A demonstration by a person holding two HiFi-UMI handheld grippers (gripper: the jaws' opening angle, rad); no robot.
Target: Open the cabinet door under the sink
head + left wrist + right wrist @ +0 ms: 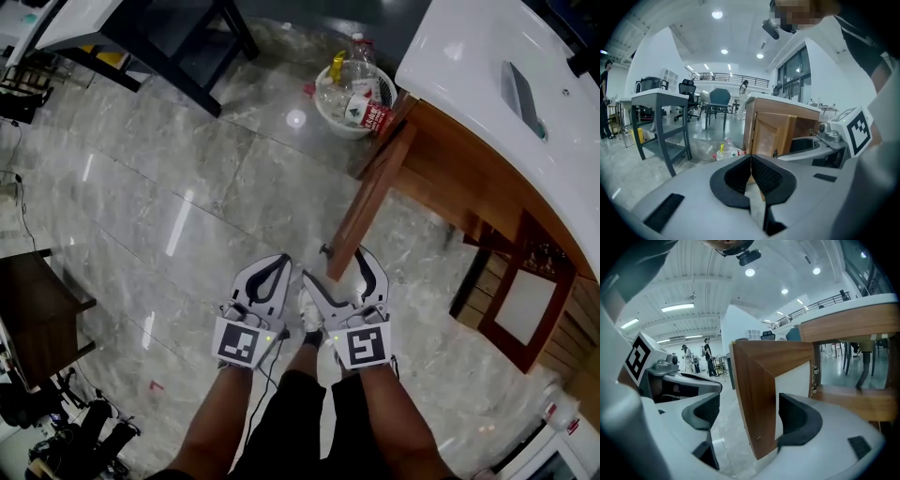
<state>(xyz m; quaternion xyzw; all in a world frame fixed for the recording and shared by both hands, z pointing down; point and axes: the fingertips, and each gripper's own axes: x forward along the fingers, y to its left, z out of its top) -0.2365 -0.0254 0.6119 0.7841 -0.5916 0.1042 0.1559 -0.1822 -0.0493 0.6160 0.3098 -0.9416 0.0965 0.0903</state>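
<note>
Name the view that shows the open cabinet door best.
Right gripper view: the cabinet door stands close, its edge between the right gripper's parted jaws. Head view shows it from above as a narrow strip; left gripper view shows it farther off.

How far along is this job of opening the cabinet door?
Done: the cabinet door stands swung well out. In hand: the right gripper has its jaws apart on either side of the door's free edge, not clamped. The left gripper is shut and empty. Left: probably little, maybe a bit more swing, then withdrawing.
</note>
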